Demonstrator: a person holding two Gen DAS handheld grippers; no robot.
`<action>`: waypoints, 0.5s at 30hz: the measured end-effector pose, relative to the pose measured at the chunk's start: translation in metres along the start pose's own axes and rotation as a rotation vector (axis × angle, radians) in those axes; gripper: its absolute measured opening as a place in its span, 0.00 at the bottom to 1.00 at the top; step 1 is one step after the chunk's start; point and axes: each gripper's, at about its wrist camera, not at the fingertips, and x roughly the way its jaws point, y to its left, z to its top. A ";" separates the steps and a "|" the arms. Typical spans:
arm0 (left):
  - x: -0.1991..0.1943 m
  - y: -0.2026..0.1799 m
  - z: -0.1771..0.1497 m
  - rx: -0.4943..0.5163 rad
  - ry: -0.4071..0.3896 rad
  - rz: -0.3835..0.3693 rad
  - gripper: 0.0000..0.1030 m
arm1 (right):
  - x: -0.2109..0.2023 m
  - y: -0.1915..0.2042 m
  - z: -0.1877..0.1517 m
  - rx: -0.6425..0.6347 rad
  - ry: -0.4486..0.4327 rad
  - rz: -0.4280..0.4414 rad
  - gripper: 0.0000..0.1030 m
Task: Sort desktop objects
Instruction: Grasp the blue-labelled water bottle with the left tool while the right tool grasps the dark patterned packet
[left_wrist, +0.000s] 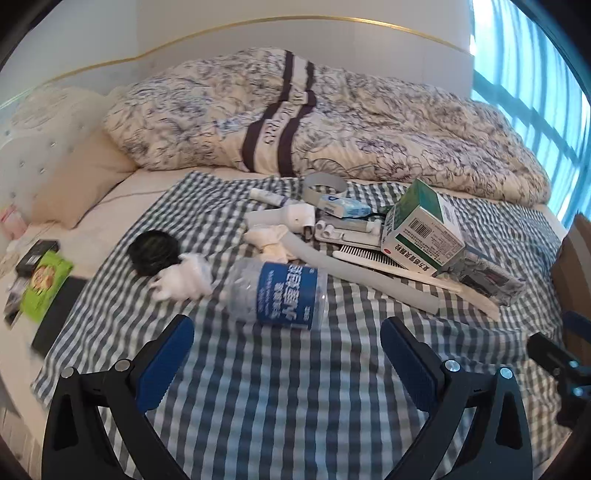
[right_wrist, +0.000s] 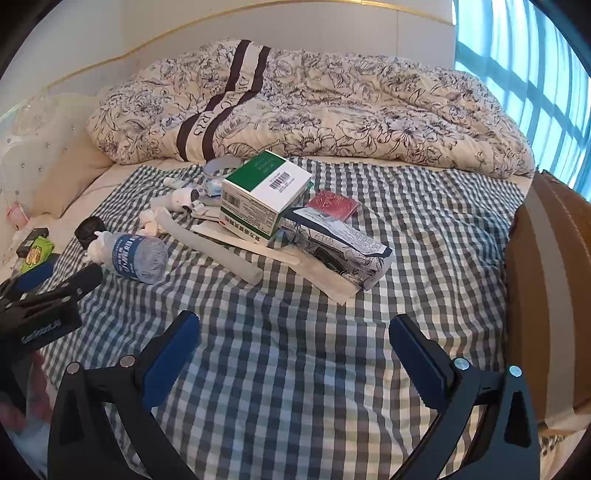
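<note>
A pile of objects lies on a checked cloth (left_wrist: 295, 387) on a bed. A clear water bottle with a blue label (left_wrist: 275, 291) (right_wrist: 135, 258) lies on its side nearest my left gripper (left_wrist: 286, 332), which is open and empty just short of it. A green-and-white box (left_wrist: 421, 225) (right_wrist: 264, 195) sits on a white comb (left_wrist: 373, 256), beside a grey foam tube (left_wrist: 354, 273) and a floral-wrapped packet (right_wrist: 340, 251). My right gripper (right_wrist: 295, 332) is open and empty, short of the packet. A black round lid (left_wrist: 153, 252) and crumpled white plastic (left_wrist: 184, 277) lie left.
A floral duvet (left_wrist: 332, 122) is heaped at the back. A brown cardboard box (right_wrist: 546, 288) stands at the right edge. A green packet (left_wrist: 44, 282) and dark items lie on the bedside at left. A window (right_wrist: 535, 74) is at the right.
</note>
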 end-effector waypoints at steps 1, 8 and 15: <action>0.007 -0.001 0.001 0.016 0.005 -0.008 1.00 | 0.004 -0.002 0.001 -0.001 0.007 -0.002 1.00; 0.049 0.013 0.009 0.059 0.029 -0.034 1.00 | 0.025 -0.021 0.010 0.006 0.037 -0.036 1.00; 0.083 0.007 0.014 0.137 0.057 -0.028 1.00 | 0.047 -0.033 0.016 0.029 0.061 -0.038 1.00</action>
